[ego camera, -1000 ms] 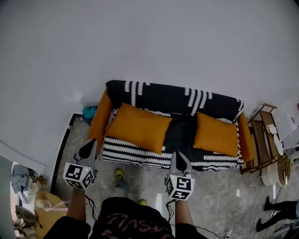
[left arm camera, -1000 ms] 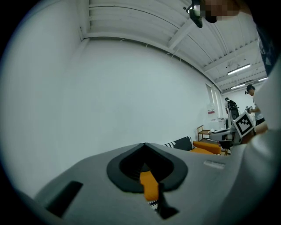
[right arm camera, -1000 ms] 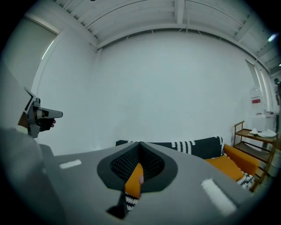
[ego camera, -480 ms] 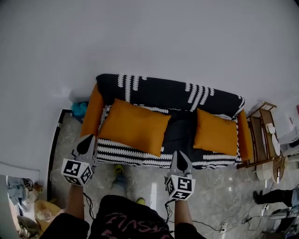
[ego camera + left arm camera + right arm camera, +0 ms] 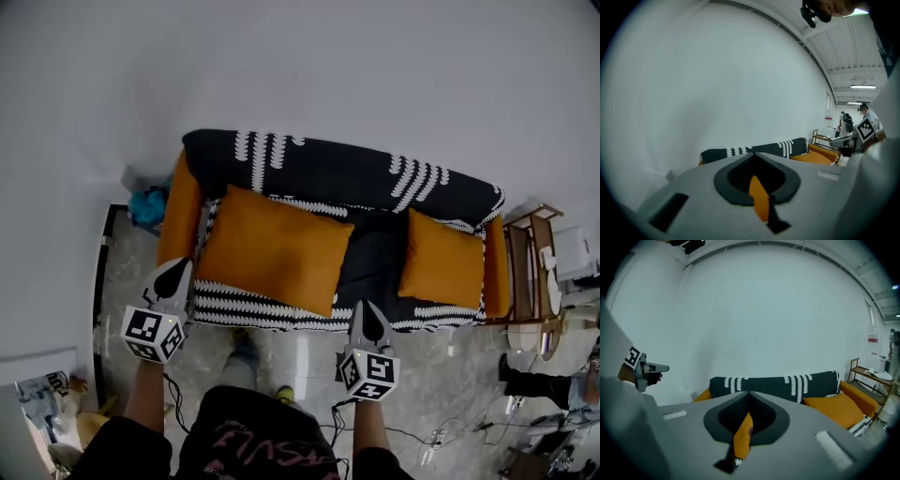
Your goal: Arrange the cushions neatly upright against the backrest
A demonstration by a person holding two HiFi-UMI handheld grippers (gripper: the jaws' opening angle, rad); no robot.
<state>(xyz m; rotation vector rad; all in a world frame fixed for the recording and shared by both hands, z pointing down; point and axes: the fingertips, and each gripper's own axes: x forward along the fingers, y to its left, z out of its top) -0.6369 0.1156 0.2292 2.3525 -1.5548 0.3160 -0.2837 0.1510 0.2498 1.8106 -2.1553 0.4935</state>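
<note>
A sofa with a black, white-patterned backrest (image 5: 337, 173) holds two orange cushions lying flat on its seat. The large cushion (image 5: 272, 246) lies at the left and the smaller cushion (image 5: 445, 272) at the right. My left gripper (image 5: 176, 275) hovers shut and empty by the sofa's front left corner. My right gripper (image 5: 364, 317) is shut and empty just in front of the seat's middle. The right gripper view shows the backrest (image 5: 778, 383) and the smaller cushion (image 5: 834, 406) ahead. In the left gripper view the backrest (image 5: 754, 151) is ahead, beyond the shut left gripper (image 5: 753, 157).
A wooden side table (image 5: 530, 272) stands at the sofa's right end. A blue bundle (image 5: 147, 204) lies by the left armrest. Cables (image 5: 422, 441) trail over the grey floor at the lower right. A white wall rises behind the sofa.
The view has moved closer to the sofa, which now looks larger. Both grippers stay shut and low in front of the seat edge; the cushions have not moved.
</note>
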